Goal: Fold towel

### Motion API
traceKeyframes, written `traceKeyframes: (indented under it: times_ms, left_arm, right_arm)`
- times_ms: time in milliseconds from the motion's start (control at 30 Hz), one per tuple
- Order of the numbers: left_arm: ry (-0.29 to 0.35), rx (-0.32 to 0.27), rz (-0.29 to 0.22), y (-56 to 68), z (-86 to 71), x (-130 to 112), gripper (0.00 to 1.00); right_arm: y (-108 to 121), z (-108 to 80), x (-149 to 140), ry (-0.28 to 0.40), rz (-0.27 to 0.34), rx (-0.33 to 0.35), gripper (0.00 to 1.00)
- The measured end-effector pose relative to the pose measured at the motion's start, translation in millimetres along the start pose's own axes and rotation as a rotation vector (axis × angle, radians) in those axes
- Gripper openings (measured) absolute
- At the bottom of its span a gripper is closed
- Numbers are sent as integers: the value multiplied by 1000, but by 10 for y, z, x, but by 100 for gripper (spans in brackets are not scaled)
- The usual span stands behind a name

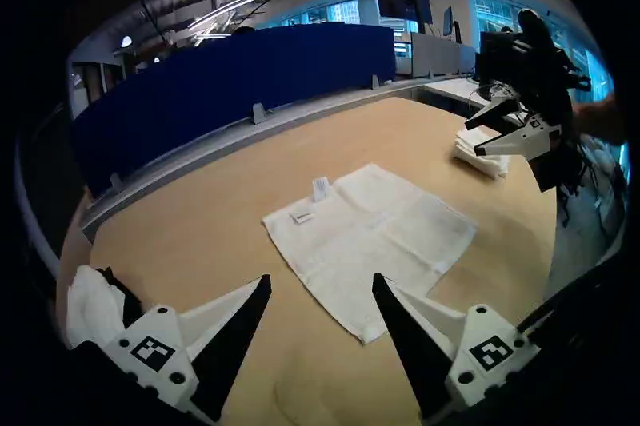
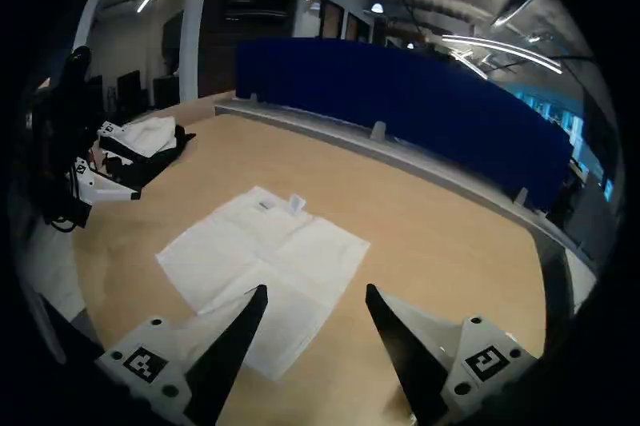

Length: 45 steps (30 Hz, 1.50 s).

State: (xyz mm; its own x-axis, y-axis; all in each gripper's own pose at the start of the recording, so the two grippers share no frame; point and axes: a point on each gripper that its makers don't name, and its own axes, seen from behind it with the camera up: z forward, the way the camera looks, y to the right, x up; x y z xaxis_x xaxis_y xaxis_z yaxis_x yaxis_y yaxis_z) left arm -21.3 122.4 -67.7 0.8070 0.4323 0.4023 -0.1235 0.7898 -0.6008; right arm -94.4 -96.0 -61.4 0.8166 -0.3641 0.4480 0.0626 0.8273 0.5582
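Evidently spread flat on the bench [image 1: 200, 218] for folding, the towel [image 1: 370, 236] lies untouched while left gripper [image 1: 320, 278] and right gripper [image 2: 314, 288] hover near it, fingers apart, seemingly ready to pinch its edge.

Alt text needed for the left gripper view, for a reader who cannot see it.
A white towel lies spread flat on a wooden table, just ahead of the open left gripper. Farther off at the right, the right gripper hovers by a folded white stack, with a blue partition behind the table.
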Motion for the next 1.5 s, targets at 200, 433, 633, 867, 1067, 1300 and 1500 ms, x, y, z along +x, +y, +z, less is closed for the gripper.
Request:
traceKeyframes:
  times_ms: [200,433,633,867,1067,1300,1500]
  left_arm:
    - [-49,-33,-1,138,130,-269,94]
    - [-107,-68,24,277,270,-528,94]
    - [-141,-97,30,378,361,-682,94]
    - [-189,-129,12,478,457,-884,94]
    - [-223,-132,18,487,526,-1027,94]
    - [-244,-144,12,508,556,-1101,94]
    - [-272,-146,-2,527,567,-1164,94]
  right_arm:
    - [-58,83,-273,-36,-1,10,95]
    - [-136,145,-558,-92,-21,34,95]
    - [-195,175,-785,-143,-34,58,95]
    - [-282,201,-1042,-197,-37,88,95]
    - [-327,231,-1184,-221,-22,96,95]
    - [-351,235,-1280,-239,-31,95,94]
    - [-379,263,-1365,-255,-24,101,89]
